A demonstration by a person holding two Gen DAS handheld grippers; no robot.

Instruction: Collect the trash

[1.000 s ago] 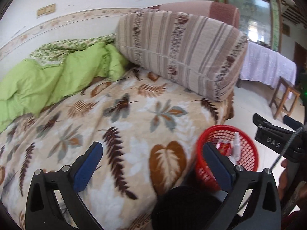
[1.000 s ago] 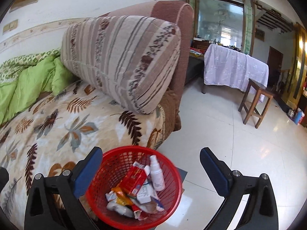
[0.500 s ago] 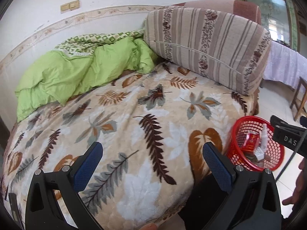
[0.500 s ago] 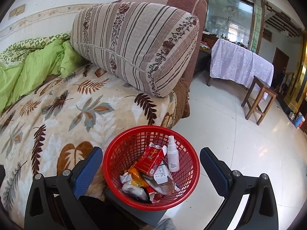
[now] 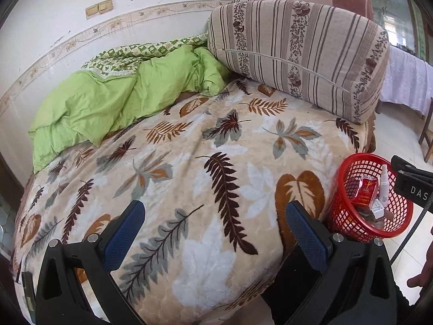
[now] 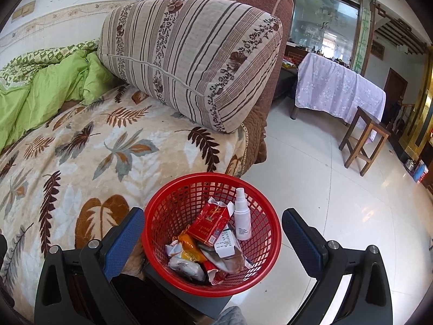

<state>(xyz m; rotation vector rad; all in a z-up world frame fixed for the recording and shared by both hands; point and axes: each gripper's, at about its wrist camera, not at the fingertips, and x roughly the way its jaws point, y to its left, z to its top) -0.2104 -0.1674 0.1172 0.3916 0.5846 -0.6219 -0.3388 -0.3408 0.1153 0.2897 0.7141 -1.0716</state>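
A red mesh basket stands on a dark low stand beside the bed, directly below and between the fingers of my open right gripper. Inside it lie a red carton, a white spray bottle, a small white box and crumpled wrappers. My left gripper hangs open over the leaf-patterned blanket, holding nothing. In the left wrist view the basket is at the right, by the bed's edge. I see no loose trash on the blanket.
A big striped cushion leans at the bed's head, and a green quilt is bunched by the wall. On the tiled floor stand a wooden stool and a cloth-draped table. A hand shows at the right edge.
My left gripper has drawn back and swung left, so more of the bed shows and the basket sits farther right. The right gripper has moved over the basket, which now lies between its fingers.
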